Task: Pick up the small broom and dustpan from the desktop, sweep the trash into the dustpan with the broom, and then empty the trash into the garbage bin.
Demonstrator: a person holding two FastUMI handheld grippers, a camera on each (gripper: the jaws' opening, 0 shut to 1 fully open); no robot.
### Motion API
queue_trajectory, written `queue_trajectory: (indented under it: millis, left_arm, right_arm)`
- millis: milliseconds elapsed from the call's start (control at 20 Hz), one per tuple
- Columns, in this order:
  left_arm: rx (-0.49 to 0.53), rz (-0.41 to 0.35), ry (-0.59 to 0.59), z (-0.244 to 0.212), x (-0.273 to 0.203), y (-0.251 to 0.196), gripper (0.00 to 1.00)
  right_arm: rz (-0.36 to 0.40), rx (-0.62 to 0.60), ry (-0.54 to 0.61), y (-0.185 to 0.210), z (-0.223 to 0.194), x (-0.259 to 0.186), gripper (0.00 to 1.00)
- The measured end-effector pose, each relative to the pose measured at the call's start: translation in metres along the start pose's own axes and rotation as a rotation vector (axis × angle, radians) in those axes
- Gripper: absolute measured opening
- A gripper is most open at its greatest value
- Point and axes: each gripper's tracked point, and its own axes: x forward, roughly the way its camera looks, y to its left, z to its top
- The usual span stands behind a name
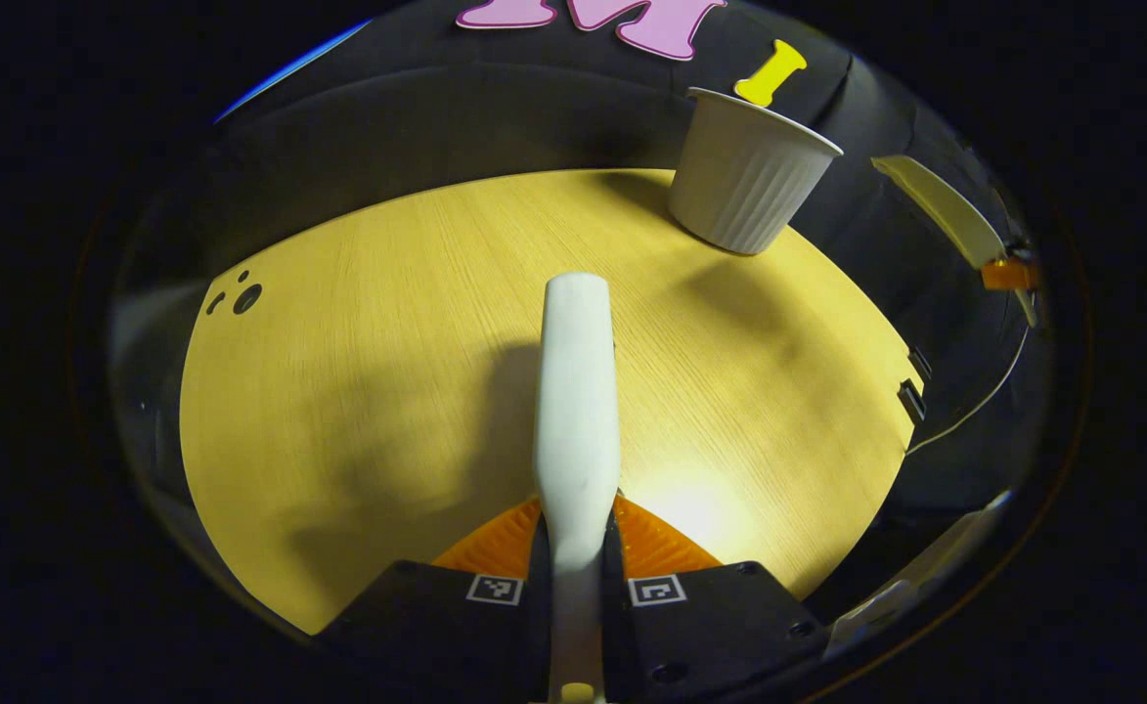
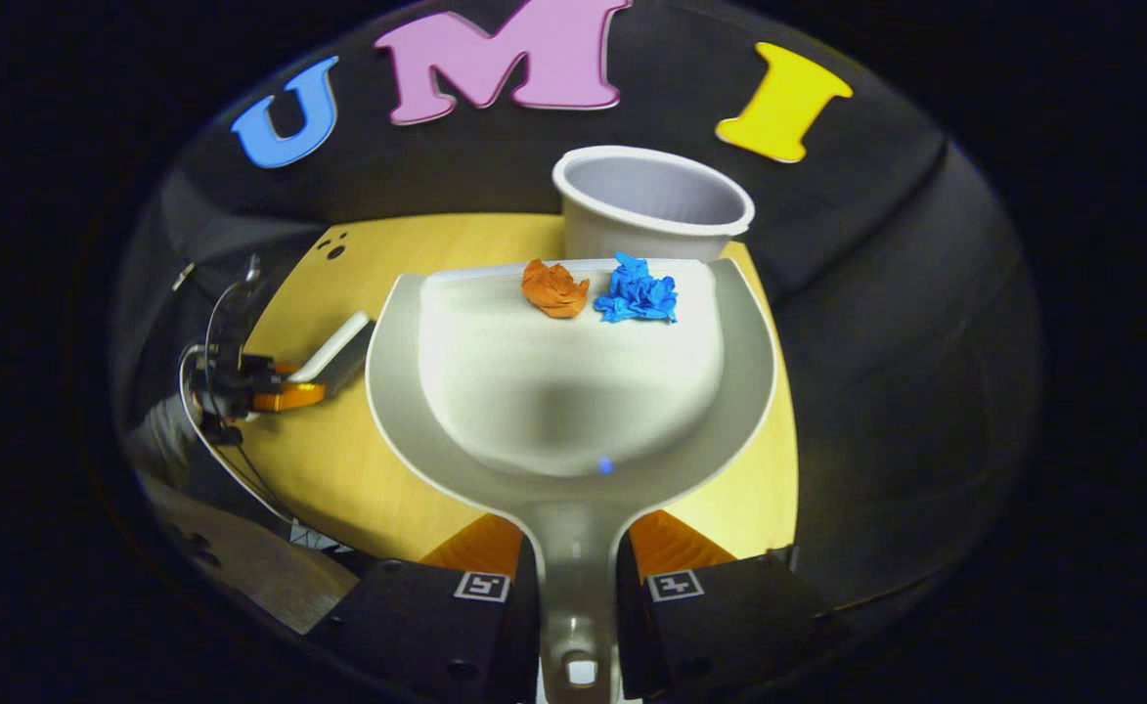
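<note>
White dustpan [image 2: 573, 391] carries orange wad [image 2: 554, 288] and blue wad [image 2: 638, 290] near its lip, just before white bin [image 2: 653, 205].

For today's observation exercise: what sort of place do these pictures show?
Probably a staged recording booth, not a home: a bare wooden desktop against black cloth, with only a white bin and dustpan.

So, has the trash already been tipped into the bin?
No, both paper wads sit in the dustpan, short of the bin.
</note>
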Motion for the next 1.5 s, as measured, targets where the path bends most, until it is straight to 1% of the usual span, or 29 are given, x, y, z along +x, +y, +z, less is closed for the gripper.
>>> queue_trajectory:
  millis: [100,250,450,650,800,950,1050,1200,1300,1350,1400,1500]
  left_arm:
    - [-0.004,-0.022,0.004,-0.002,0.001,0.0,0.25]
    - [0.0,-0.028,0.003,-0.001,0.002,0.001,0.25]
    - [-0.007,-0.034,-0.003,-0.002,0.003,0.001,0.25]
    - [0.003,-0.043,-0.005,-0.002,0.003,0.0,0.25]
    - [0.003,-0.042,-0.003,-0.002,0.003,0.0,0.25]
    - [0.004,-0.039,0.003,-0.004,0.005,0.001,0.25]
    - [0.002,-0.039,0.01,-0.006,0.006,0.001,0.25]
    - [0.0,-0.041,0.018,-0.008,0.008,0.0,0.25]
    - [0.0,-0.042,0.021,-0.009,0.01,0.0,0.25]
    - [0.0,-0.041,0.023,-0.009,0.009,0.0,0.25]
    - [-0.002,-0.041,0.022,-0.009,0.01,0.0,0.25]
    - [-0.007,-0.043,0.021,-0.009,0.011,0.0,0.25]
  right_arm:
    - [-0.04,0.026,-0.001,0.008,-0.004,0.002,0.36]
    - [-0.069,0.062,-0.013,0.019,0.0,0.008,0.36]
    - [-0.148,0.018,0.016,0.016,-0.003,0.01,0.36]
    - [-0.188,-0.022,0.052,0.013,-0.003,0.005,0.36]
    - [-0.239,-0.091,0.11,0.01,-0.004,0.001,0.36]
    - [-0.264,-0.187,0.199,0.003,0.0,-0.007,0.36]
    - [-0.284,-0.256,0.256,-0.007,0.007,-0.012,0.36]
    - [-0.34,-0.376,0.322,-0.028,0.019,-0.025,0.36]
    - [-0.345,-0.424,0.366,-0.029,0.024,-0.03,0.36]
    - [-0.34,-0.441,0.383,-0.029,0.026,-0.032,0.31]
    - [-0.332,-0.453,0.394,-0.027,0.027,-0.034,0.36]
    - [-0.309,-0.455,0.404,-0.024,0.029,-0.03,0.36]
